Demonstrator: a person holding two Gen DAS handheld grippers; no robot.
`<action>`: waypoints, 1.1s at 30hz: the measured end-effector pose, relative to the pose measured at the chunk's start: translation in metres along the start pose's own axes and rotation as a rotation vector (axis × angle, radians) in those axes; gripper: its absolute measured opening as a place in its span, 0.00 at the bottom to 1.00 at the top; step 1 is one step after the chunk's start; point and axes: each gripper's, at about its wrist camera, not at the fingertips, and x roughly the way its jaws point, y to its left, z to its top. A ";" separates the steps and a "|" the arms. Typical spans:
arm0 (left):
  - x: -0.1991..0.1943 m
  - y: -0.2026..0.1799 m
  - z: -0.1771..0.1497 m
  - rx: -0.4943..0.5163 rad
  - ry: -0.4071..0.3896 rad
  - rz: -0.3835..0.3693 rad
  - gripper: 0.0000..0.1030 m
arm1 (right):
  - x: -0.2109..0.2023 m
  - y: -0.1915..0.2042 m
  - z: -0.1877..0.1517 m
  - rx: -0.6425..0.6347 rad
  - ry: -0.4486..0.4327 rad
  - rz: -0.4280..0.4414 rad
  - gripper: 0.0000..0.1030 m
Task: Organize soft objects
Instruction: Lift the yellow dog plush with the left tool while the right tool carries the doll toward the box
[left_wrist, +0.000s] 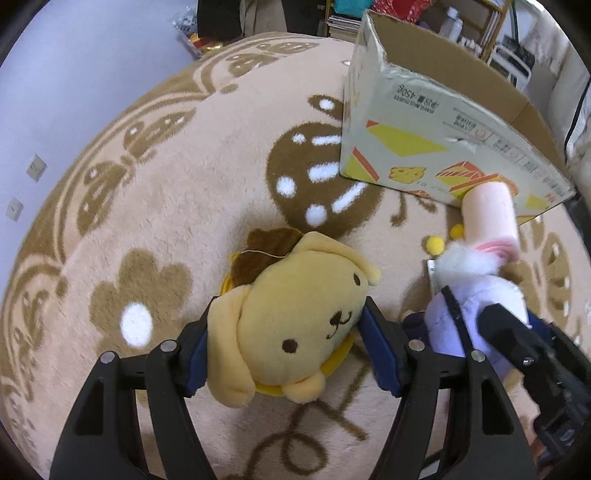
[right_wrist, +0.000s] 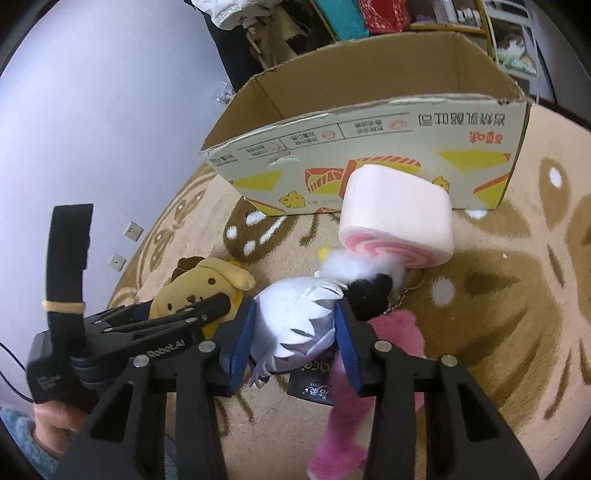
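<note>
Left gripper (left_wrist: 284, 334): jaws closed on the yellow dog (left_wrist: 295, 325), pads pressing its ear side and cheek; the toy looks lifted just off the rug (left_wrist: 166, 192), though contact underneath cannot be ruled out

Right gripper (right_wrist: 293, 334): jaws closed on the white-and-lilac plush (right_wrist: 299, 317) around its middle; its black part and a dark hang tag (right_wrist: 310, 387) stick out past the pads

Box (right_wrist: 369, 122): open cardboard carton standing on the rug beyond both toys, near wall facing the grippers, apparently nothing in it

Other toys: pink roll (right_wrist: 397, 218) leans against the box's near wall, touching the white tuft of the held plush; pink fluffy toy (right_wrist: 369, 369) lies under the right gripper; two small yellow pompoms (left_wrist: 436, 243) sit on the rug beside the roll

Risk, snag: a keychain (right_wrist: 402, 291) runs between the held plush and the roll; whose it is cannot be told, so a lift may drag the roll along or jerk the plush from the pads

Risk, slip: both grips squeeze soft stuffing, which could ooze out of the jaws mid-carry

Risk, collision: the grippers are just beside each other, so moving to the box together may knock them

Risk, box: the roll blocks the near wall, and a low pass could clip the rim and shove the light carton away
</note>
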 end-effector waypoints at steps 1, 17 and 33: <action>-0.001 0.000 -0.001 -0.001 -0.001 0.004 0.68 | -0.001 0.002 -0.001 -0.008 -0.009 -0.012 0.42; -0.027 0.005 0.005 0.008 -0.130 0.073 0.68 | -0.043 -0.004 0.008 0.003 -0.179 -0.054 0.41; -0.086 0.004 0.017 0.043 -0.350 0.070 0.69 | -0.088 -0.011 0.026 0.051 -0.337 -0.006 0.41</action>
